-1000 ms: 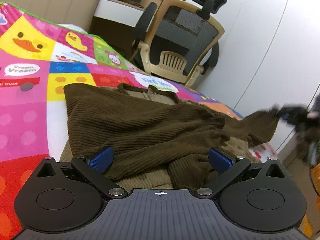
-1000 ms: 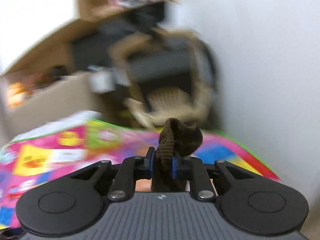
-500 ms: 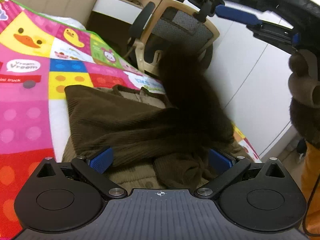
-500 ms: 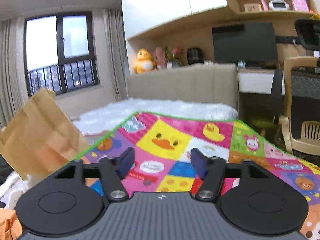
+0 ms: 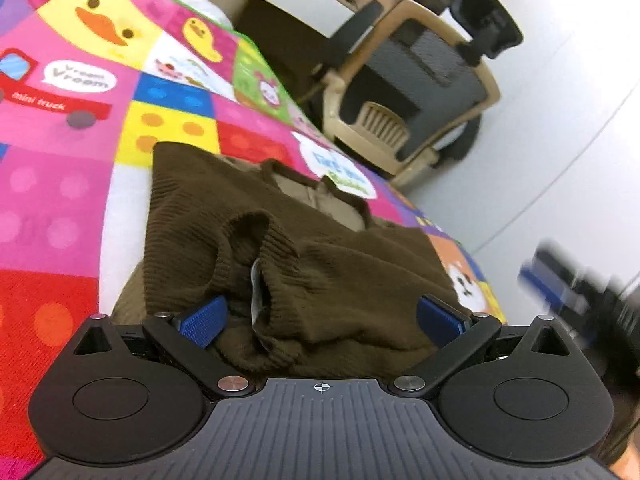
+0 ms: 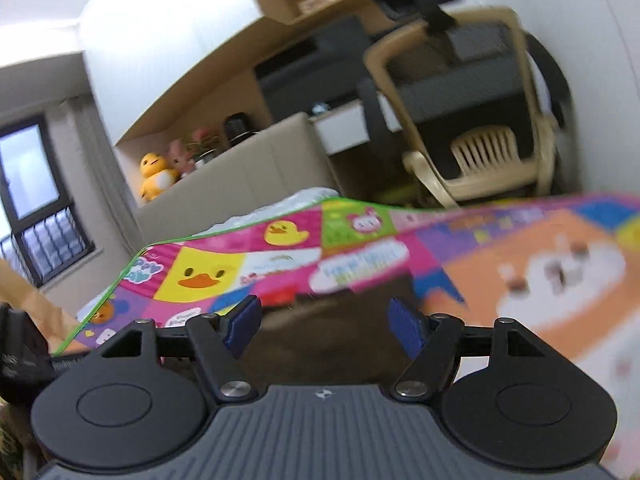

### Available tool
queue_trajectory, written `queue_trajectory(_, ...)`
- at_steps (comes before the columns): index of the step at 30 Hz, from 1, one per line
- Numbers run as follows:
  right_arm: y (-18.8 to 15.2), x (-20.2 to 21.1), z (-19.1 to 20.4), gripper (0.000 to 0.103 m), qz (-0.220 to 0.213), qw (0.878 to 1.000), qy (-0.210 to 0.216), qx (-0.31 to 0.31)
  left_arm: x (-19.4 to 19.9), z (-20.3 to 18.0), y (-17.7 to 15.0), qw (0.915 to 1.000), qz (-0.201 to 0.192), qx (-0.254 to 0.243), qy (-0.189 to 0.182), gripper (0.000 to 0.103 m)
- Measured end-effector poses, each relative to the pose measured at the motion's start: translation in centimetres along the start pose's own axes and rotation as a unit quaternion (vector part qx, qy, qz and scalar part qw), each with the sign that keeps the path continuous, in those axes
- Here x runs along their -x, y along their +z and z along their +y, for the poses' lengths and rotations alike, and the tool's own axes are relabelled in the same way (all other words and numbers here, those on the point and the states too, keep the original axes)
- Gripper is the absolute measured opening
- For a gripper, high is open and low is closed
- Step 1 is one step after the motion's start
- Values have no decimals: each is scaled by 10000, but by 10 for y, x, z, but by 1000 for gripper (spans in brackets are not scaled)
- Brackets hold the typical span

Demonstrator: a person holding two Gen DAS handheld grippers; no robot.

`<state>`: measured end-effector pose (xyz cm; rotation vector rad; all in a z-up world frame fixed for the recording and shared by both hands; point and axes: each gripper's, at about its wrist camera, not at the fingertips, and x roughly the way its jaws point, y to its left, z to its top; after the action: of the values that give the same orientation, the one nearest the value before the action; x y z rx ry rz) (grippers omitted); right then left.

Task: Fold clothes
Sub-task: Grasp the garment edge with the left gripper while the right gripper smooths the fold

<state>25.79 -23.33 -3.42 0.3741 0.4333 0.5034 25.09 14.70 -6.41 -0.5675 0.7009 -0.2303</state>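
A dark brown ribbed sweater [image 5: 328, 264] lies bunched on the colourful play mat [image 5: 60, 184], its sleeve cuff folded across the body and its collar toward the far edge. My left gripper [image 5: 320, 320] hovers over the near part of the sweater, wide open, with cloth lying between the blue pads but not pinched. The right gripper [image 6: 326, 326] is low over the mat with its jaws opening; brown sweater [image 6: 328, 344] shows blurred under them, and nothing is gripped. That gripper also appears as a blur [image 5: 560, 284] at the right of the left wrist view.
A beige and black office chair [image 5: 416, 92] stands beyond the mat's far corner, beside a white wall. A beige headboard [image 6: 240, 176], a desk and shelves with a yellow duck toy [image 6: 154, 170] lie behind. A window [image 6: 32, 208] is at far left.
The right gripper let go of the sleeve end it held and dropped low toward the mat. The sleeve now lies folded over the sweater's body. The left gripper rolled slightly.
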Motion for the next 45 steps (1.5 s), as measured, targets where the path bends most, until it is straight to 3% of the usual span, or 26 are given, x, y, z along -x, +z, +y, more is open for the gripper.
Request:
queue_trajectory(2, -6, -4, -9, 71, -13, 9998, 8, -188, -2, -7, 0, 9998, -61, -85, 196, 96)
queue_trajectory(4, -12, -9, -18, 73, -27, 9993, 17, -373, -8, -15, 0, 9984, -16, -325, 457, 64)
queue_trajectory(6, -13, -6, -24, 74, -47, 9989, 52, -466, -14, -23, 0, 9958, 26, -568, 714, 53)
queue_trajectory(7, -14, -6, -25, 74, -46, 9988, 59, -480, -15, -28, -1, 9939, 1, -749, 807, 36)
queue_trajectory(8, -15, -5, -26, 74, -46, 9987, 67, -494, -17, -32, -2, 9916, -24, -929, 899, 27)
queue_trajectory(10, -16, -5, -25, 74, -54, 9988, 94, -477, -12, -47, 0, 9845, -299, -1426, 977, 17)
queue_trajectory(12, -17, -3, -23, 75, -66, 9991, 115, -411, 3, -68, 6, 9702, -874, -2045, 960, 17)
queue_trajectory(15, -19, -5, -20, 77, -24, 9995, 91, -298, 27, -95, 14, 9278, -1988, -2938, 1156, 14)
queue_trajectory(16, -19, -6, -19, 77, -3, 9996, 81, -274, 29, -97, 17, 9174, -2202, -3056, 1284, 12)
queue_trajectory(18, -20, -8, -18, 79, 37, 9997, 59, -230, 23, -85, 24, 9196, -2178, -2949, 1414, 12)
queue_trajectory(21, -20, -10, -19, 81, 70, 9997, 29, -234, -5, -46, 19, 9467, -1305, -2454, 1628, 16)
queue_trajectory(23, -20, -11, -18, 84, 80, 9997, 27, -214, -19, -24, 8, 9505, -805, -2288, 1942, 20)
queue_trajectory(25, -20, -12, -17, 84, 103, 9998, 13, -182, -15, -10, 6, 9554, -721, -2019, 2030, 38)
queue_trajectory(26, -21, -12, -16, 84, 107, 9998, 5, -164, -9, -7, 10, 9618, -754, -1847, 1875, 45)
queue_trajectory(28, -21, -11, -16, 84, 102, 9998, 1, -143, 2, -1, 18, 9764, -745, -1464, 1399, 73)
queue_trajectory(30, -21, -11, -16, 85, 105, 9999, -5, -131, 10, 4, 27, 9892, -670, -1042, 778, 88)
queue_trajectory(31, -21, -11, -16, 85, 115, 9998, -5, -134, 14, 7, 31, 9935, -625, -828, 480, 90)
queue_trajectory(33, -21, -12, -17, 86, 132, 9998, -3, -140, 1, 10, 33, 9976, -365, -459, 364, 90)
queue_trajectory(36, -21, -13, -18, 86, 156, 9998, 14, -147, -23, 8, 27, 9970, -139, -458, 613, 85)
queue_trajectory(38, -21, -13, -18, 86, 168, 9998, 16, -145, -27, -2, 20, 9930, -150, -869, 788, 65)
queue_trajectory(40, -22, -13, -18, 86, 170, 9998, 16, -140, -26, -17, 15, 9851, -273, -1387, 980, 28)
queue_trajectory(41, -22, -13, -18, 86, 170, 9998, 15, -137, -23, -26, 13, 9791, -392, -1681, 1076, 17)
queue_trajectory(45, -22, -14, -17, 86, 195, 9997, 4, -120, 5, -48, 15, 9583, -1246, -2252, 1239, 13)
